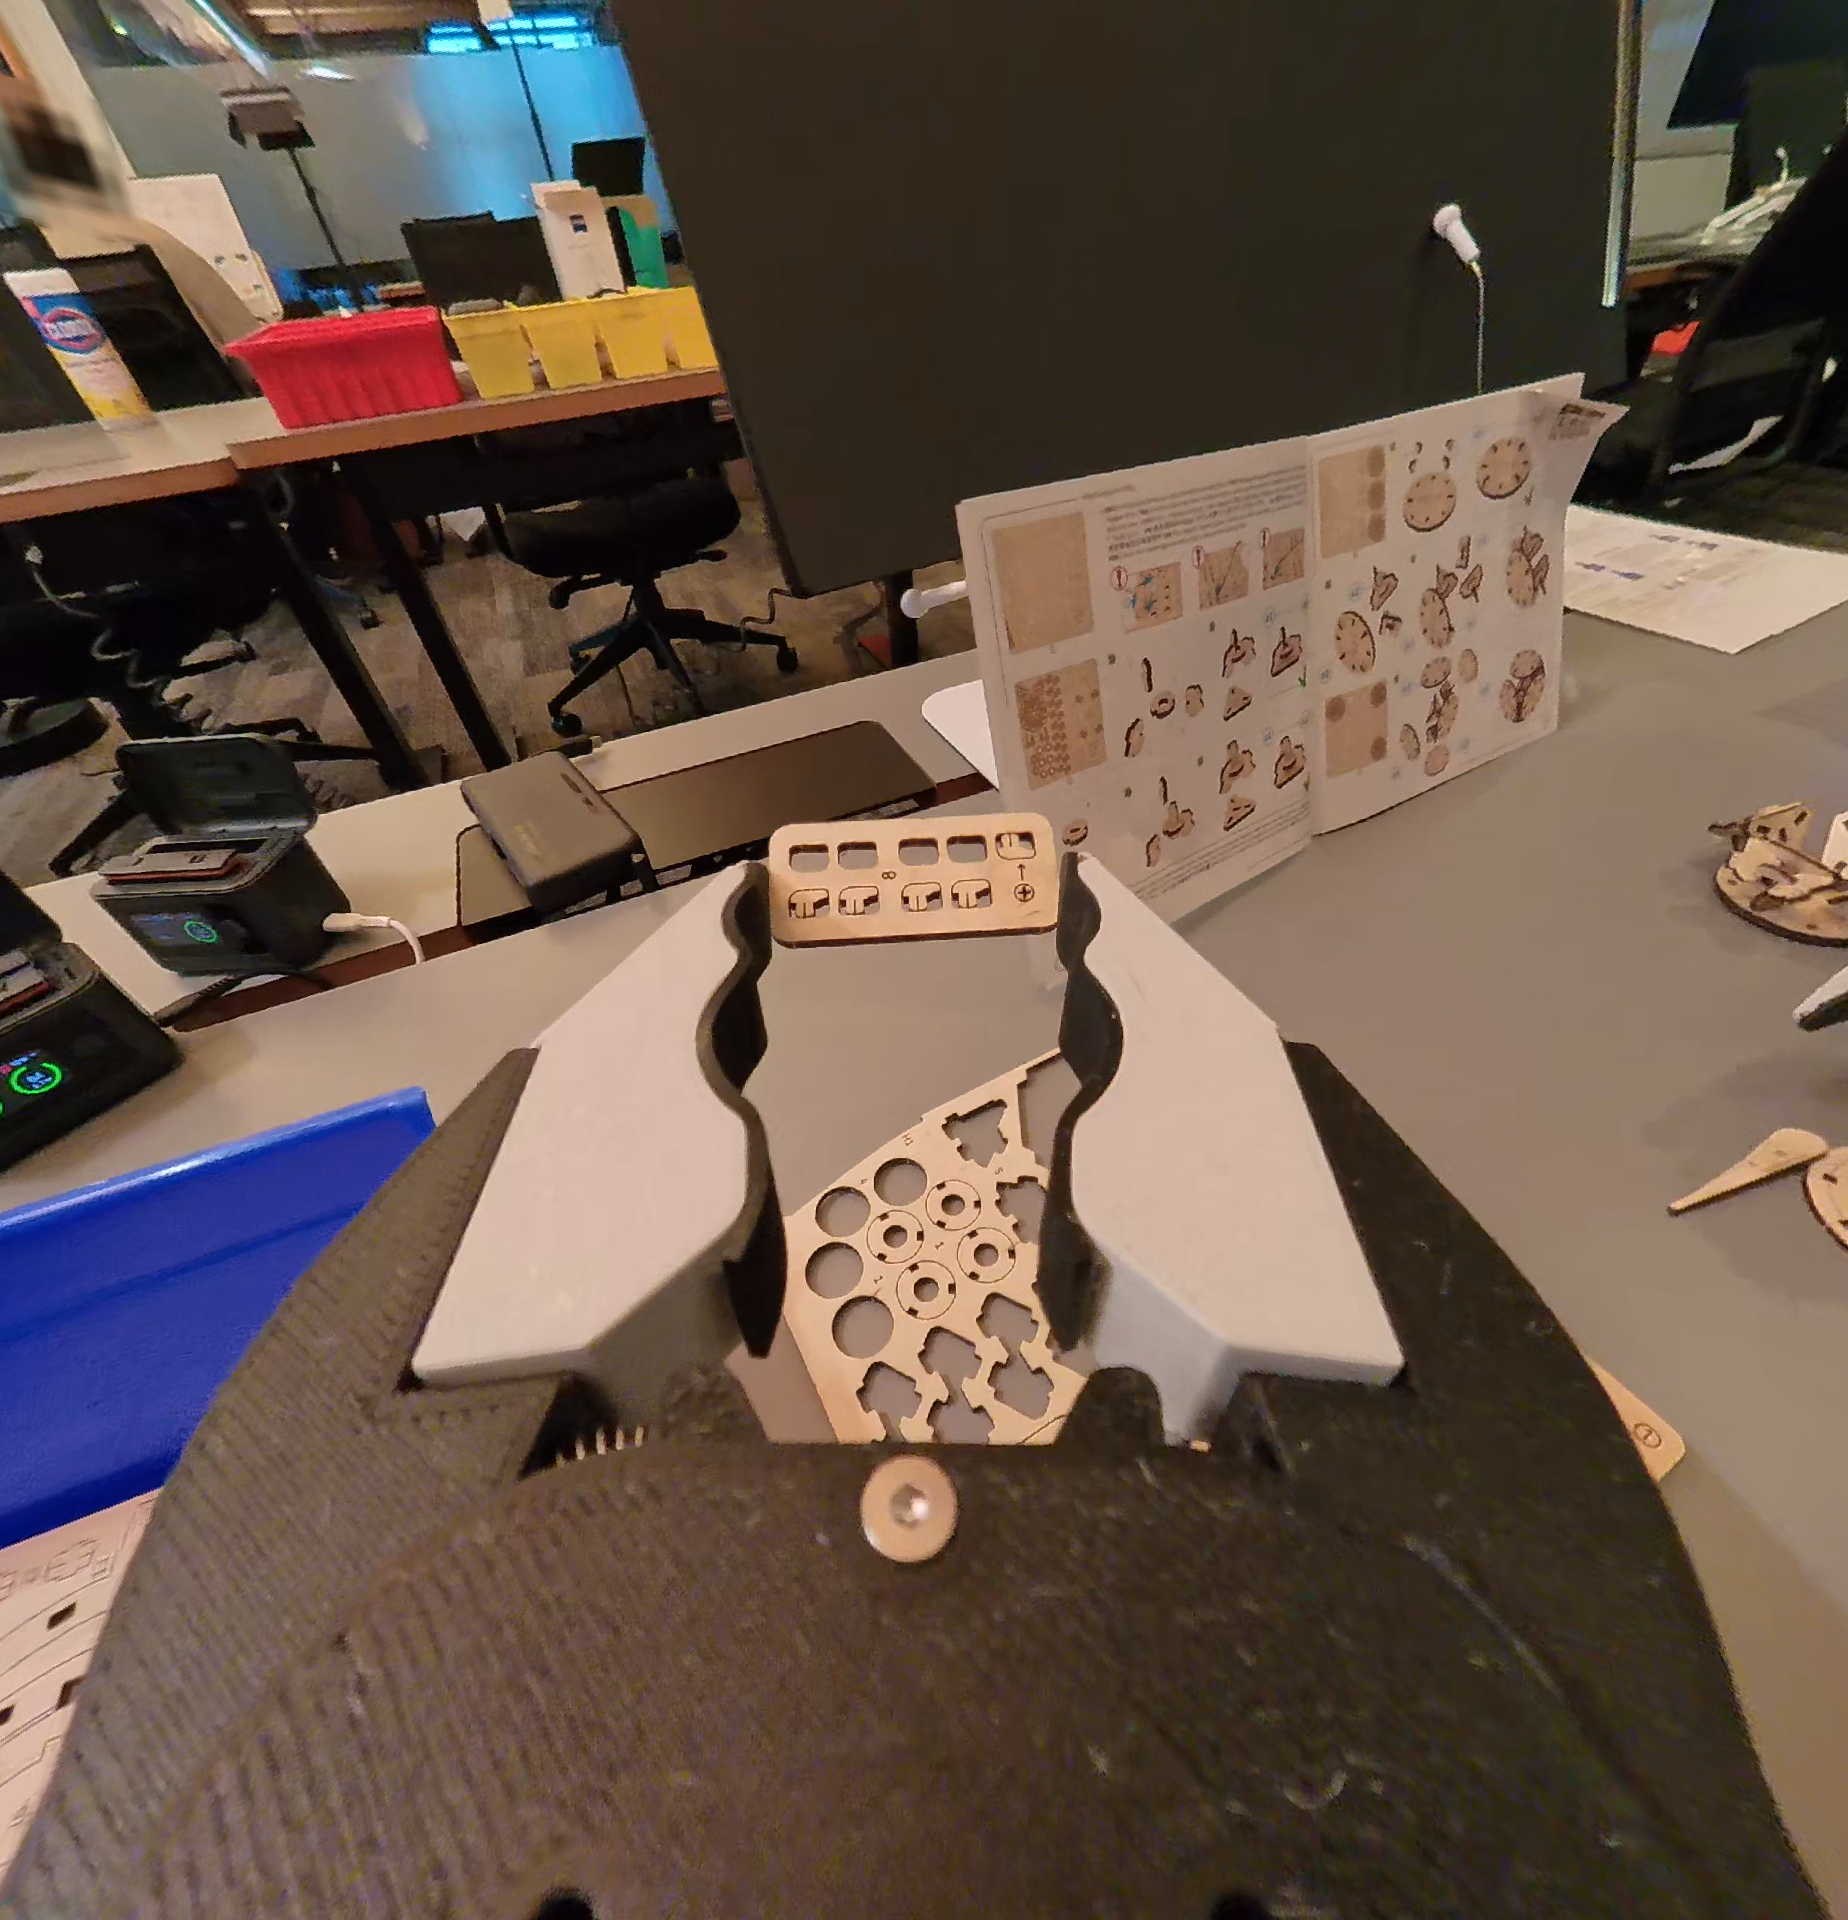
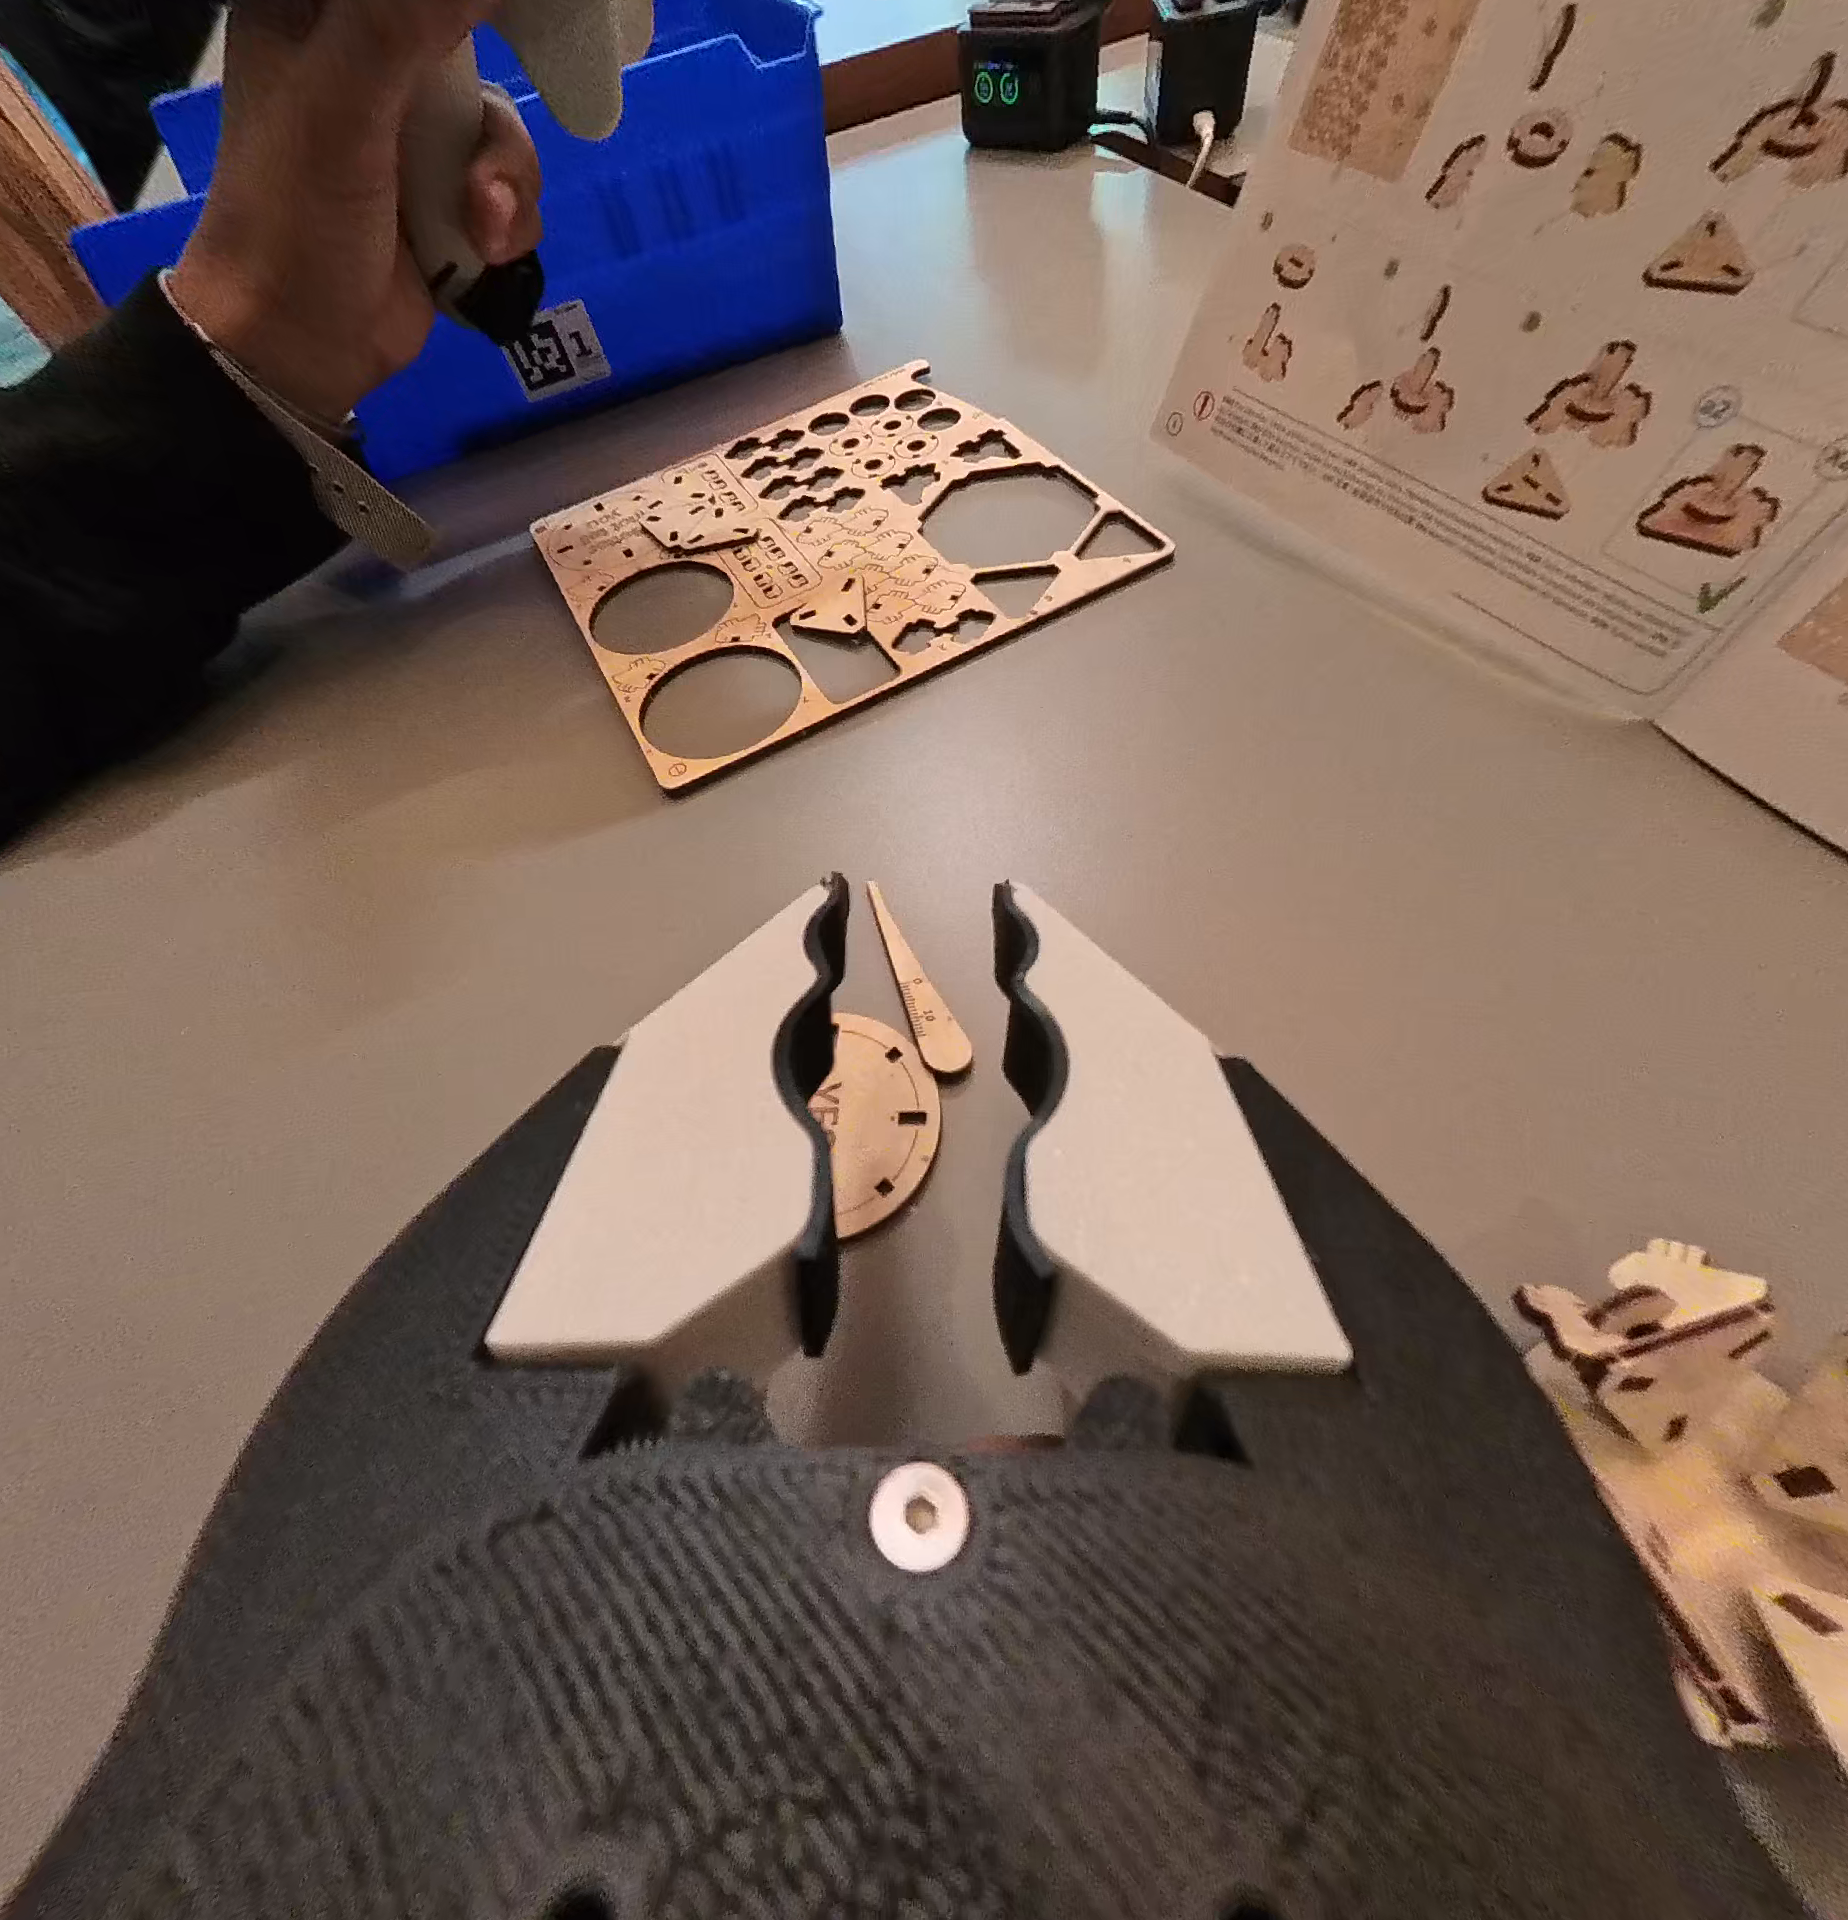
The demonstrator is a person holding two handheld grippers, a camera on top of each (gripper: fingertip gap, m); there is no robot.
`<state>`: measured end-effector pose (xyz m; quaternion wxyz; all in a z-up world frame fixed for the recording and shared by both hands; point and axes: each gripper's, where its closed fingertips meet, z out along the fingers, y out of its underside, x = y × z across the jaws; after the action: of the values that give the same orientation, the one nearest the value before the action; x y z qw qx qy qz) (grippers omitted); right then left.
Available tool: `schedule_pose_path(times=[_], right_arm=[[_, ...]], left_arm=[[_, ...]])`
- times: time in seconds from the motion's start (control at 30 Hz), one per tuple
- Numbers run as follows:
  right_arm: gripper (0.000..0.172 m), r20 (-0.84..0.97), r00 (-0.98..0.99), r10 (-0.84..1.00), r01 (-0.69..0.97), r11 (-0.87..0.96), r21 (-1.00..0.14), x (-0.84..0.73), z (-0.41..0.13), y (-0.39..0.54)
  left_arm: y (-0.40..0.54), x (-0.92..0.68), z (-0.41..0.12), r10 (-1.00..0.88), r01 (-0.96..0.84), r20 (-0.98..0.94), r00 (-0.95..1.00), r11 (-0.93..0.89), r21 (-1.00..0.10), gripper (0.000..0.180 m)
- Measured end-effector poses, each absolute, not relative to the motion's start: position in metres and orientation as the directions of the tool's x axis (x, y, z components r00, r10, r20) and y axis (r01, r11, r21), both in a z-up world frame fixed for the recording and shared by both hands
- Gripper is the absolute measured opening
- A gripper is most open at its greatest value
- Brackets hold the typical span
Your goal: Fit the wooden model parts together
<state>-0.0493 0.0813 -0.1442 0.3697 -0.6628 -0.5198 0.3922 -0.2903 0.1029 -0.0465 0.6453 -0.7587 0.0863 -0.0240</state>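
Gripping a small wooden punch-out card (image 1: pixel 912 881) at its two short ends, the left gripper (image 1: pixel 907 904) was held above the grey table (image 1: pixel 1419 1039), w/ both black pads pressed on the card. Below it a larger wooden parts sheet (image 1: pixel 930 1288) was seen flat on the table. The right gripper (image 2: pixel 918 914) was seen open, nothing clasped; a tapered wooden pointer (image 2: pixel 915 987) & a wooden disc (image 2: pixel 884 1132) lay on the table betw. its fingers, untouched. An instruction leaflet (image 1: pixel 1263 644) stood at the far right.
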Motion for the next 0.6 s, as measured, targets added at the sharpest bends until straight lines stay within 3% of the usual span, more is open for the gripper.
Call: schedule_pose_path(times=[0.33, 0.6], right_arm=[[0.030, -0.110, 0.129, 0.985, 0.483, -0.160, -0.861, -0.052, -0.158, 0.075], [0.029, -0.186, 0.155, 0.970, 0.473, -0.239, -0.848, -0.049, -0.159, 0.080]], left_arm=[[0.104, -0.288, -0.049, -0.173, -0.089, -0.061, 0.983, -0.159, -0.983, 0.057], [0.105, -0.285, -0.051, -0.178, -0.107, -0.077, 0.981, -0.165, -0.980, 0.056]])
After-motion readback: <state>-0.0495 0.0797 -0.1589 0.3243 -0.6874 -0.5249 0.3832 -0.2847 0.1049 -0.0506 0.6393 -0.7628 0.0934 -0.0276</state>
